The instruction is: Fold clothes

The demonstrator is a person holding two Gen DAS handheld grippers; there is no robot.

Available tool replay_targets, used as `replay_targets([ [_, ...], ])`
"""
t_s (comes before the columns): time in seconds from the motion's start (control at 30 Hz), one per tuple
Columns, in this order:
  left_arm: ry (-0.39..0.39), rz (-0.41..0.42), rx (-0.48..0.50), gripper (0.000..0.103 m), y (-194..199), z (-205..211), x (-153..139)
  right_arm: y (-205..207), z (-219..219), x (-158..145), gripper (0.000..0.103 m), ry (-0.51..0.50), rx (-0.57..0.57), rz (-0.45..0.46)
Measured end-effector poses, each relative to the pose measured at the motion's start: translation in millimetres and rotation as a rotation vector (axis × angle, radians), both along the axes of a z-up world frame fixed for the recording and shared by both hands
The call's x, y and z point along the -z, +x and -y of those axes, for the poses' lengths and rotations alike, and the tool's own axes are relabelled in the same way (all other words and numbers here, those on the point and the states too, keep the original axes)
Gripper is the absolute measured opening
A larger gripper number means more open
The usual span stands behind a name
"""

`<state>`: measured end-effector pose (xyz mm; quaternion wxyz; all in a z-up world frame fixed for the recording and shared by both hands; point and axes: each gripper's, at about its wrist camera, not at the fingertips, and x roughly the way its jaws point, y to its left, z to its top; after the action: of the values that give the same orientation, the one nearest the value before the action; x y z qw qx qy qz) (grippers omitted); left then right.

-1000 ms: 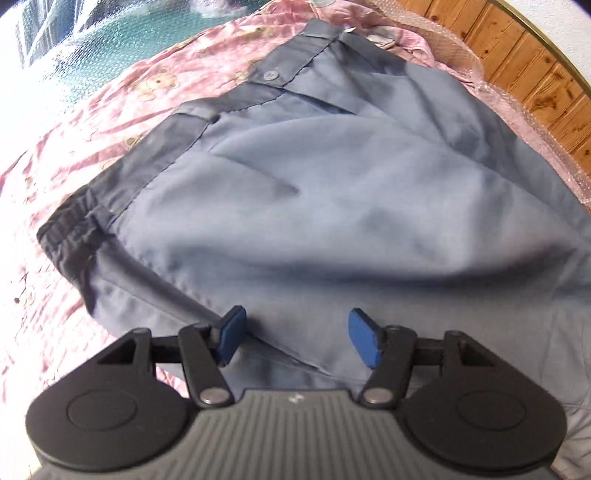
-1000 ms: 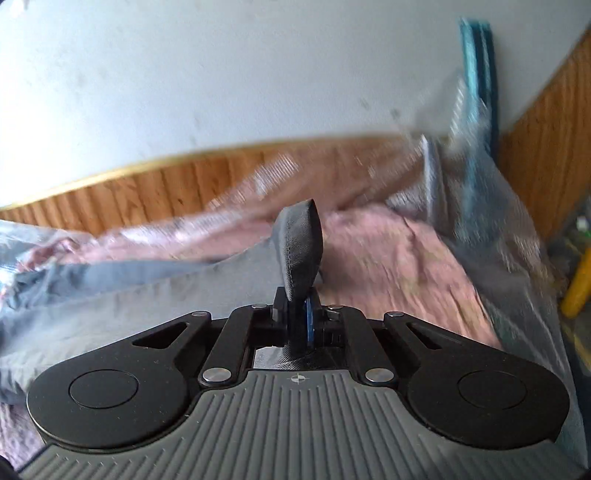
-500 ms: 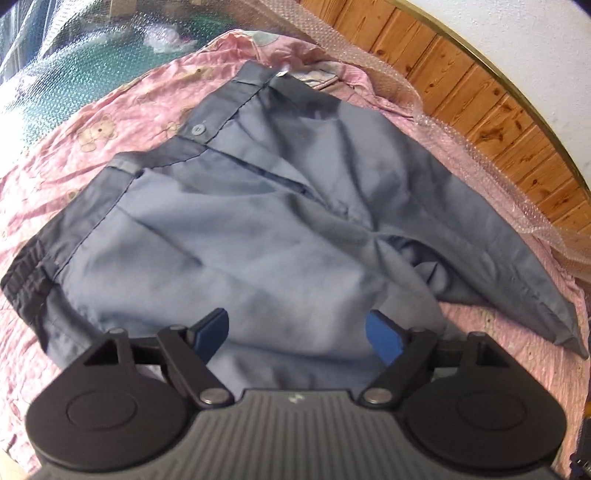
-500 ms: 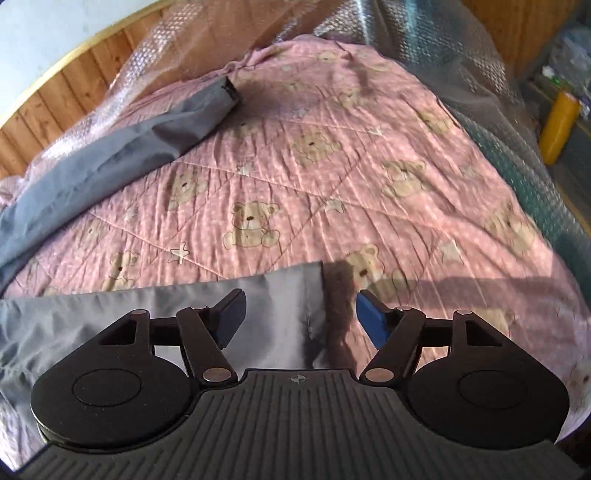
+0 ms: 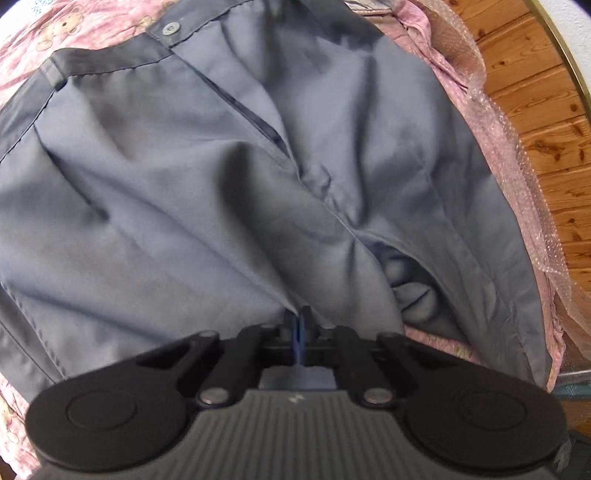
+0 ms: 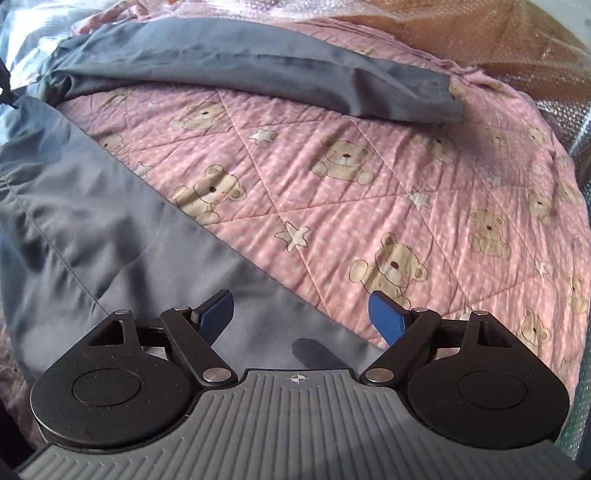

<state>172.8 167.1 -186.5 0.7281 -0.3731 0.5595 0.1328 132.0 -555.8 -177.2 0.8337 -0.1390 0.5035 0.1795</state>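
Observation:
Grey-blue trousers (image 5: 184, 184) lie spread on a pink teddy-bear quilt (image 6: 369, 184), waistband and button (image 5: 168, 28) at the far side. My left gripper (image 5: 297, 325) is shut, and a ridge of trouser cloth near the crotch runs in between its blue pads. In the right wrist view one leg (image 6: 92, 229) crosses the near left and the other leg (image 6: 258, 74) lies along the far side. My right gripper (image 6: 301, 314) hovers over the near leg's edge. Its jaws are opening, with cloth lying below them but nothing pressed between the pads.
A wood-panelled wall (image 5: 546, 147) runs along the quilt's far right side, with bubble wrap (image 5: 517, 155) bunched against it. More bubble wrap (image 6: 480, 44) lies past the far leg. Bare quilt shows between the two legs.
The left gripper went from wide open to shut near the crotch. The right gripper let go of the dark leg end, dropped toward the quilt and spread its jaws wide.

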Motion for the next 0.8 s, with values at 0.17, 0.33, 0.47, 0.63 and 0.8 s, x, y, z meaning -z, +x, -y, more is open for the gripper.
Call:
replay_targets([
  [0.17,-0.037,0.112,-0.009,0.001,-83.5,-15.3,-45.9,4.1,-9.5,-12.0,0.084,0.022,-0.165,-0.048],
  [0.33,-0.025,0.065,-0.019,0.001,-97.6,-16.3,-29.4,7.3,-32.3,5.5,0.084,-0.029,-0.354,-0.137],
  [0.47,0.031,0.063,0.007,0.003,-82.6,-9.1,-27.1,0.0,-47.3,28.4,0.071,-0.132,-0.514,-0.273],
  [0.63,0.098,0.06,-0.002,0.031,-58.6,-15.4,-28.6,7.2,-35.8,24.8,0.061,-0.116,-0.472,-0.311],
  [0.8,0.128,0.019,-0.007,0.033,-25.6,-22.7,-21.3,12.0,-37.1,28.4,0.053,-0.196,-0.488,-0.261],
])
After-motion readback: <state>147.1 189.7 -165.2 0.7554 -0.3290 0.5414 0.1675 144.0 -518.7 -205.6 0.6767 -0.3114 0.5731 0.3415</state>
